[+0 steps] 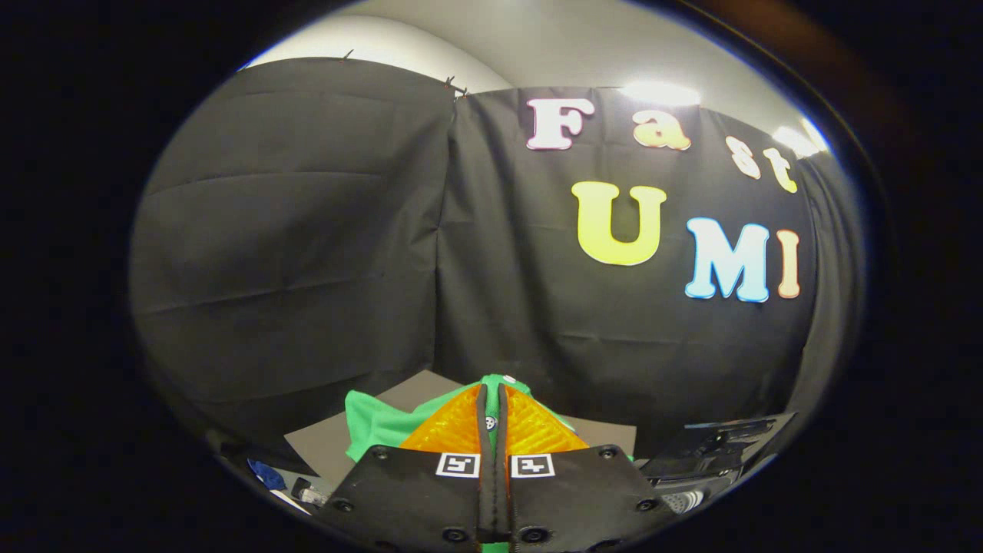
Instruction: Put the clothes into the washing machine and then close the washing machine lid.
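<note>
Claw (492, 399) pinching green garment (376, 426), held above grey worktop (322, 445); loading step underway, next carry it to the washing machine opening.

gripper view | looks forward along fingers (461, 430) | faces booth wall (307, 230)

Claw (492, 399) fingers pressed together on green garment (376, 426), cloth bunched to their left and just ahead, masking near table (418, 388). Beyond tips: short strip of bare grey table, then black cloth wall (307, 253) close behind, blocking forward travel. Right of fingers: dark object (714, 445) stands in way. Left, low: blue item (265, 474), small clutter.
</note>
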